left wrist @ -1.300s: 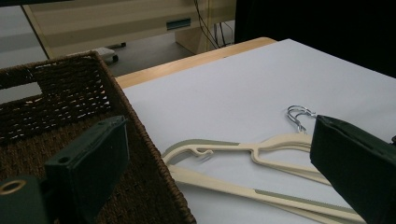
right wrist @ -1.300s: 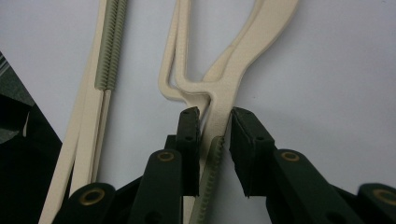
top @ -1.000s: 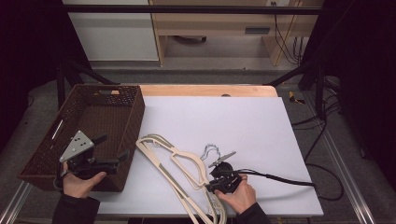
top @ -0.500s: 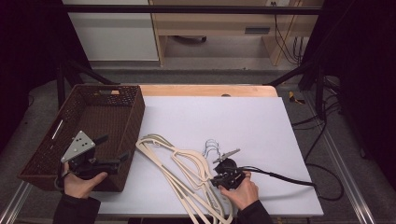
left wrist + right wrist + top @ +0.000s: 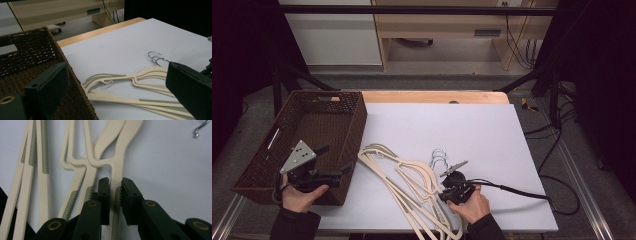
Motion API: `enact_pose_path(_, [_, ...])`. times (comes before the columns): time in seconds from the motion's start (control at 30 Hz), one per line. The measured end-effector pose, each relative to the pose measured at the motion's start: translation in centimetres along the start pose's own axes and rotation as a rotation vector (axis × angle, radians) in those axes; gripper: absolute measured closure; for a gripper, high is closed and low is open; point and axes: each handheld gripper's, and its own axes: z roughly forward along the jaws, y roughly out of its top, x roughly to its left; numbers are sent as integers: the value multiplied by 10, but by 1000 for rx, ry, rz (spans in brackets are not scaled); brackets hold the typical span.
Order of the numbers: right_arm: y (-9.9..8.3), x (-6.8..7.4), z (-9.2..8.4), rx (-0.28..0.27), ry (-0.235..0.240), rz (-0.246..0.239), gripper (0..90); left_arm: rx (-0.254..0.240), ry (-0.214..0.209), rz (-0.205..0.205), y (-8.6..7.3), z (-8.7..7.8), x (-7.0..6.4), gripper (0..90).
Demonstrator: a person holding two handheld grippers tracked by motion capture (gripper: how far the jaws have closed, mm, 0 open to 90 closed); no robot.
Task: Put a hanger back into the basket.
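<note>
Your right gripper [image 5: 115,187] sits low in the right gripper view with its fingers [image 5: 103,195] clenched around one arm of a cream hanger [image 5: 117,167], right where the ribbed grey strip begins. In the high view that same gripper [image 5: 451,192] is at the bottom centre of the frame, your hand behind it, the pile of hangers [image 5: 412,185] fanned out across the white desk [image 5: 492,145] just to its left. The metal hooks [image 5: 439,159] of the pile lie bunched just above the gripper.

So the grab looks made, and that is as far as it goes. The hanger is flat on the desk, pressed among its neighbours, not lifted. The wicker basket [image 5: 319,130] at the left of the frame has nothing in it as far as I can see, so I judge every hanger is yet to be moved if that is where they go.

Your left gripper [image 5: 339,172] hangs over the near right corner of the basket, fingers [image 5: 50,85] spread wide and holding nothing; its own view looks across the basket rim toward the pile [image 5: 145,82].
</note>
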Motion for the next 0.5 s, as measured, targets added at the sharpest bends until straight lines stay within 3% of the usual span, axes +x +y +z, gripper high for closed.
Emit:
enact_pose_path(0.03, [0,-1,0,2,3,-5,783,1,-1,1,0,0,0,45])
enact_pose_path(0.13, [1,1,-1,12,14,50,795,6,-3,6,0,2,-2,45])
enact_pose_path(0.23, [2,-3,-4,6,-4,48,802,9,-8,10,0,2,-3,46])
enact_pose_path(0.4, [2,-11,-17,-23,22,74,804,22,-22,18,1,6,-8,48])
enact_pose_path(0.5, [2,-18,-25,-48,38,66,805,35,-46,38,4,13,-16,51])
